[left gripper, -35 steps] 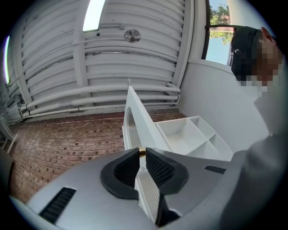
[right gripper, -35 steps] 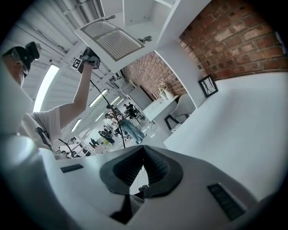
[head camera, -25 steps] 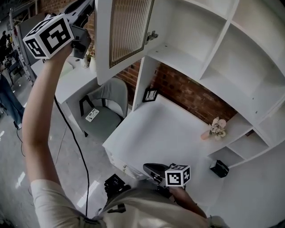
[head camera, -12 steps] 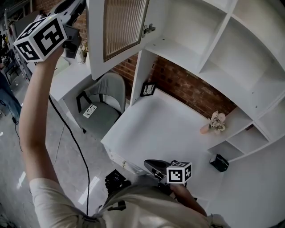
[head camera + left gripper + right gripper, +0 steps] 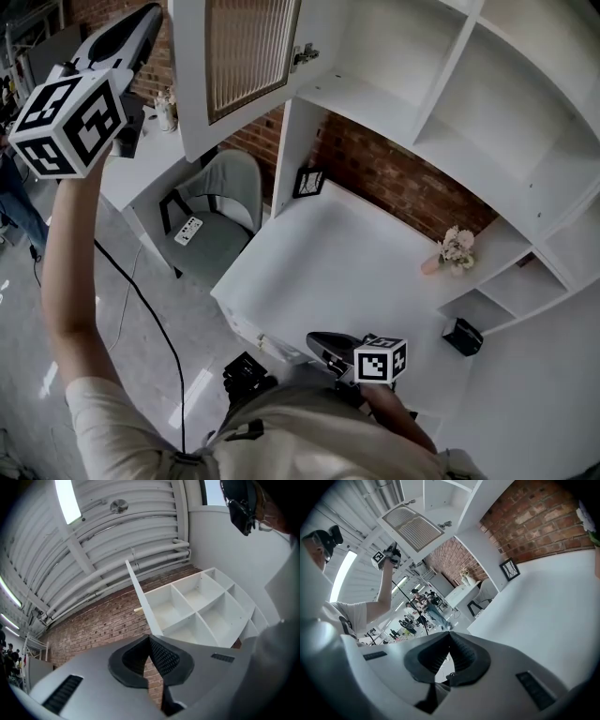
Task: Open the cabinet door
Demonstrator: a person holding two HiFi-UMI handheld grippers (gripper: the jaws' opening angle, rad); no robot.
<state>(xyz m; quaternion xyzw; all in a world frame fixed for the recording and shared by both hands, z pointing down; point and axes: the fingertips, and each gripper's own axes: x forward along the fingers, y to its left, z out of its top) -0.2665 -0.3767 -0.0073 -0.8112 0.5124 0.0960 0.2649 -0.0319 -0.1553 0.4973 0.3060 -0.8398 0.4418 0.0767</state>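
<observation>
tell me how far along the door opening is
Done: the door stands swung wide, its hinge and the bare shelf behind it exposed. In hand: nothing; the left gripper is raised beside the door's free edge with fingers shut and empty, and the right gripper is shut and empty low over the desk. Left: apparently nothing but lowering the arm.
</observation>
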